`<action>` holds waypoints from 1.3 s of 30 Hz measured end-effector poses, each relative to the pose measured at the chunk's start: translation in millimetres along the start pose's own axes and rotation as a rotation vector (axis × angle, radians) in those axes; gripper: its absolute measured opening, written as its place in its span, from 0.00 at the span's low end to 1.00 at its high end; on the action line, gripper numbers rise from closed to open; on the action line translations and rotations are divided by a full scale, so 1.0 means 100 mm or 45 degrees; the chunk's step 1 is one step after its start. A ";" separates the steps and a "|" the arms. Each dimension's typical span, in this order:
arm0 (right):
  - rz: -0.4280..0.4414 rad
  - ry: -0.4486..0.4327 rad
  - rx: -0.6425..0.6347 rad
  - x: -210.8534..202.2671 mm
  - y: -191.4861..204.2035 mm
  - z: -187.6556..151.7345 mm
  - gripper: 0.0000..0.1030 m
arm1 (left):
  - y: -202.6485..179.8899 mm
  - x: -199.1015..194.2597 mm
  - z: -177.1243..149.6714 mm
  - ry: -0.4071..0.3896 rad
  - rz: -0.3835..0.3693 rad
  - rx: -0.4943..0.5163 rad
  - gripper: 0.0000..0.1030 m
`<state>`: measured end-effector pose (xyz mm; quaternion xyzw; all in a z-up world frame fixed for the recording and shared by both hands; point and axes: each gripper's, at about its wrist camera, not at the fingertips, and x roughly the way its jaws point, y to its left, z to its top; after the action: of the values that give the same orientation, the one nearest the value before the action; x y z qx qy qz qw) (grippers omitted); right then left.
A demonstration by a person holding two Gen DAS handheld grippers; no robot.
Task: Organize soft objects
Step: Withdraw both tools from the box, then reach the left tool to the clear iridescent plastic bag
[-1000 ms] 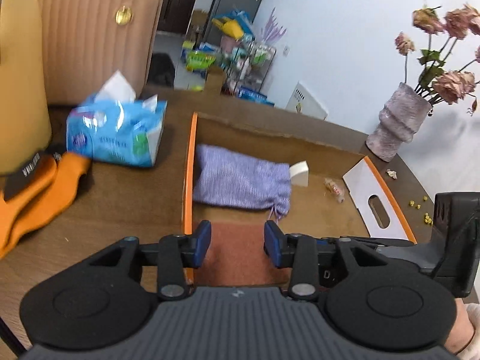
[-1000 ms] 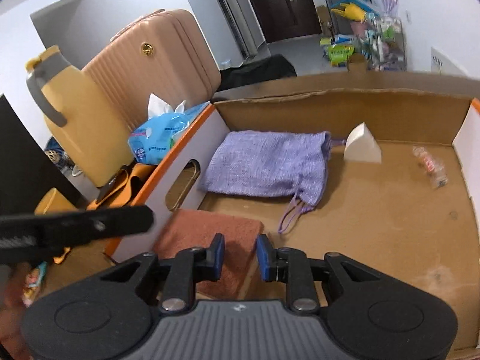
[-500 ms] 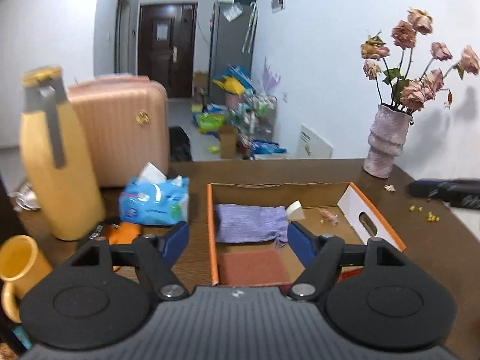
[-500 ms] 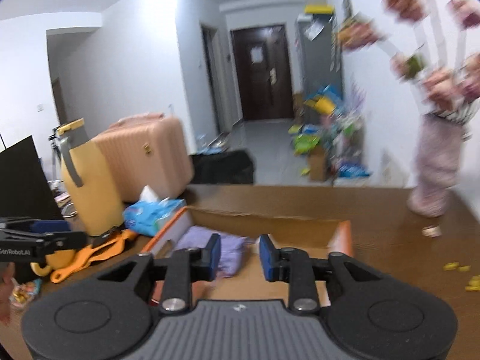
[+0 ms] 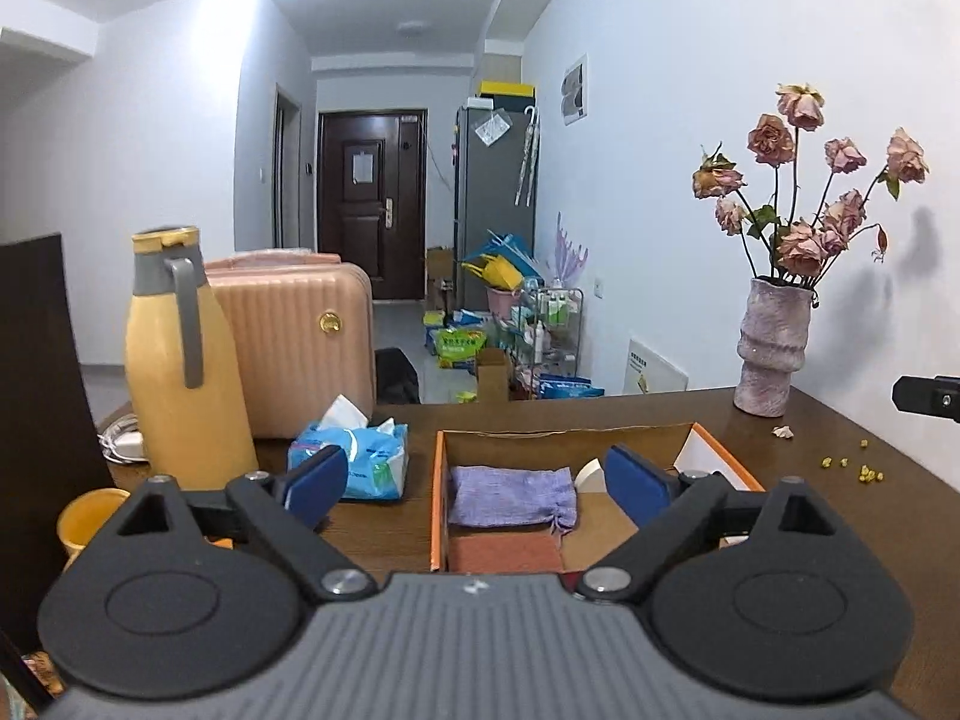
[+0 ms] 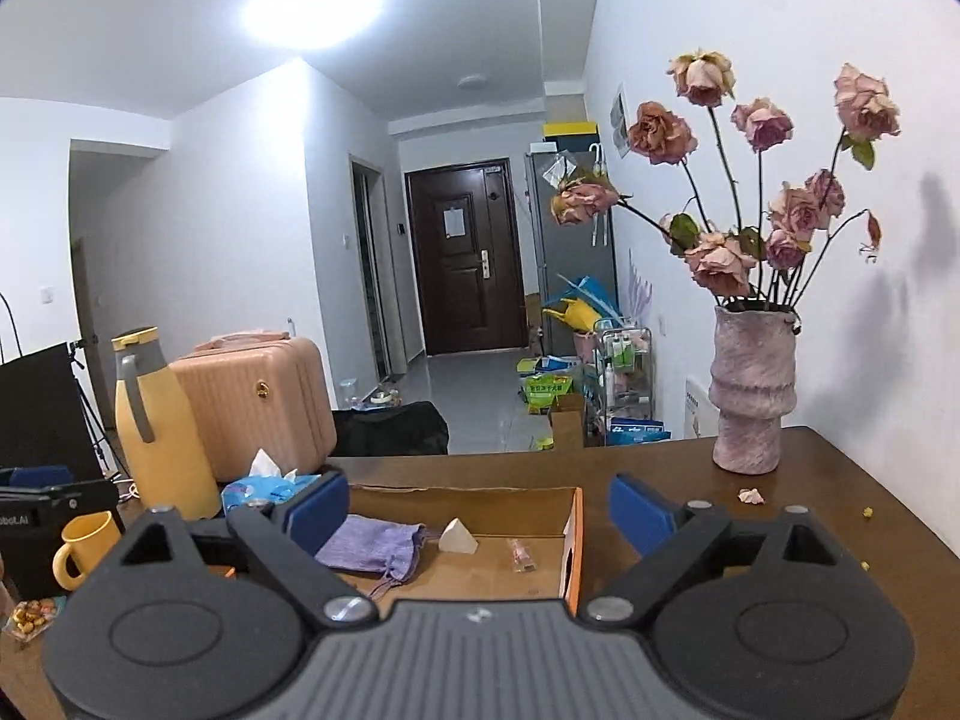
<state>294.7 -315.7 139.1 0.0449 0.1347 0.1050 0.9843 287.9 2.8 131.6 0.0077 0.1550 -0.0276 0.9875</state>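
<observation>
Both blue fingers (image 5: pixel 315 478) of the left gripper (image 5: pixel 477 480) are opening wide with nothing between them, and the right gripper (image 6: pixel 480 507) is opening the same way, empty. Both point nearly level over the cardboard box (image 5: pixel 437 498), whose near end hides behind the black gripper bodies, cutting off the rust cloth (image 5: pixel 503 552) lying just before the purple pouch (image 5: pixel 510 495). Left of the box sits a blue tissue pack (image 5: pixel 366 456) with writing too small to read, then a yellow jug (image 5: pixel 180 360).

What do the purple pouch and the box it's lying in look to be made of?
Purple pouch: seemingly woven fabric, matte, with a limp drawstring at its gathered mouth. Box: looks like corrugated cardboard, with a raw brown interior, orange edges and a white printed flap.
</observation>
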 end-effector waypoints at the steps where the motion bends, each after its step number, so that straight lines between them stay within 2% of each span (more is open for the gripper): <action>1: 0.005 -0.004 -0.005 -0.07 0.01 -0.07 0.91 | 0.01 -0.07 -0.05 -0.014 -0.005 0.005 0.94; 2: 0.007 -0.002 -0.015 -0.15 0.03 -0.15 0.91 | 0.00 -0.14 -0.12 -0.030 -0.024 0.008 0.95; 4: 0.027 -0.002 -0.056 -0.29 0.09 -0.35 0.91 | 0.00 -0.26 -0.31 -0.041 -0.121 0.011 0.96; 5: 0.027 0.001 -0.079 -0.36 0.13 -0.46 0.91 | -0.01 -0.31 -0.42 -0.029 -0.172 0.015 0.96; 9: 0.060 0.021 -0.107 -0.63 0.22 -0.94 0.91 | -0.11 -0.57 -0.89 0.008 -0.279 0.005 0.96; 14: 0.053 0.124 -0.060 -0.86 0.28 -1.55 0.90 | -0.26 -0.74 -1.36 0.107 -0.323 0.008 0.96; 18: 0.041 0.204 -0.064 -0.85 0.28 -1.78 0.90 | -0.43 -0.68 -1.55 0.201 -0.388 0.078 0.96; 22: 0.000 0.217 -0.067 -0.76 0.25 -1.78 0.89 | -0.57 -0.51 -1.62 0.274 -0.453 0.071 0.96; 24: 0.006 0.220 -0.054 -0.71 0.23 -1.76 0.89 | -0.66 -0.40 -1.67 0.326 -0.445 0.095 0.90; 26: 0.015 0.240 -0.054 -0.64 0.22 -1.77 0.89 | -0.72 -0.29 -1.73 0.378 -0.444 0.099 0.69; 29: 0.017 0.273 -0.068 -0.51 0.23 -1.80 0.88 | -0.70 -0.12 -1.76 0.428 -0.467 0.044 0.49; 32: 0.027 0.301 -0.058 -0.39 0.22 -1.80 0.87 | -0.63 -0.03 -1.73 0.422 -0.428 0.013 0.43; 34: 0.037 0.313 -0.058 -0.30 0.23 -1.79 0.86 | -0.53 0.01 -1.68 0.395 -0.410 -0.011 0.45; 37: 0.056 0.318 -0.067 -0.15 0.27 -1.75 0.86 | -0.37 0.09 -1.64 0.378 -0.318 -0.038 0.64; 39: 0.080 0.322 -0.057 -0.04 0.31 -1.71 0.82 | -0.30 0.14 -1.61 0.375 -0.295 -0.047 0.67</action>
<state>238.2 -276.3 -20.7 0.0133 0.2538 0.1435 0.9565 250.8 -23.8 -25.8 -0.0245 0.2982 -0.1370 0.9443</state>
